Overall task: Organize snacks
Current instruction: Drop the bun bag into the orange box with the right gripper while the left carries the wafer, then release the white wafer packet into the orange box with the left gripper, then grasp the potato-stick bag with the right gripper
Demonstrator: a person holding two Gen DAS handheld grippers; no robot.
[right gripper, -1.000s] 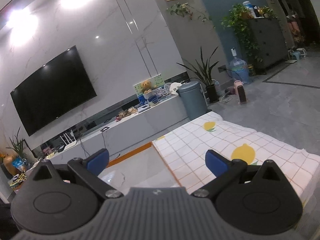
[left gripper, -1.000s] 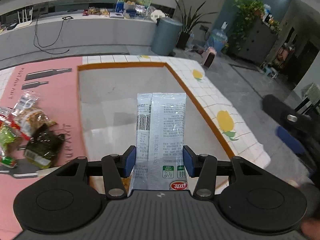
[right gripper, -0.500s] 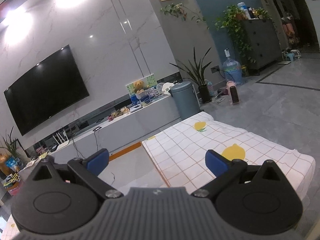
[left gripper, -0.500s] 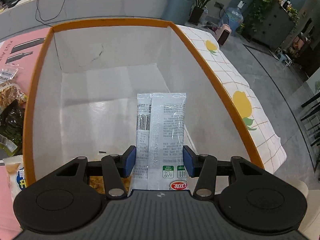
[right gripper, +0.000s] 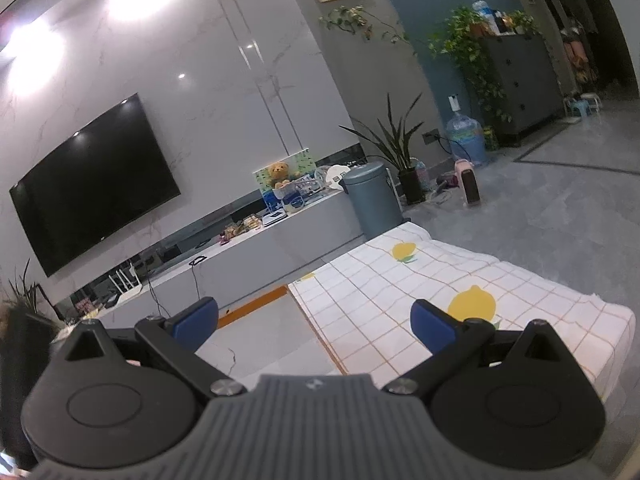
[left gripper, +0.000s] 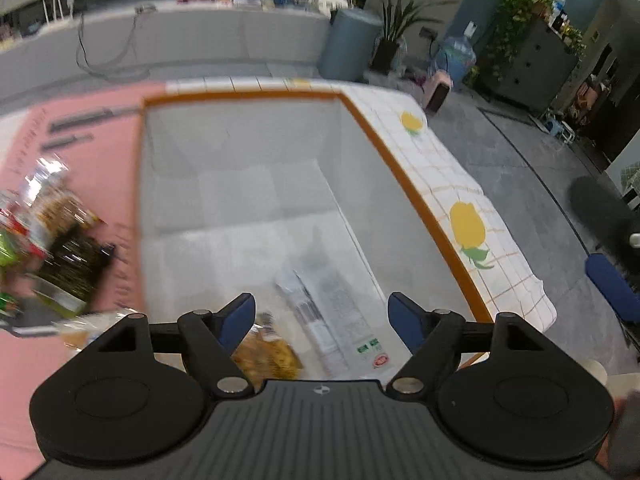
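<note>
Left wrist view: left hand-held gripper (left gripper: 322, 316) now spread; silver packet (left gripper: 334, 316) released, lying in bin (left gripper: 416, 200) at 6 o'clock. Right hand-held gripper (right gripper: 314, 322) spread, empty. Remaining snacks (left gripper: 60, 248) at 9 o'clock likely next.

Black linkage, blue fingers (left gripper: 240, 314) (silver screws)

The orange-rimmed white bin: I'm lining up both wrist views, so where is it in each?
Left wrist: orange-rimmed white bin fills the centre, seen from above.
Right wrist: only its far corner shows, lower centre-left.
Shared landmark: the lemon-print cloth beside it.
</note>
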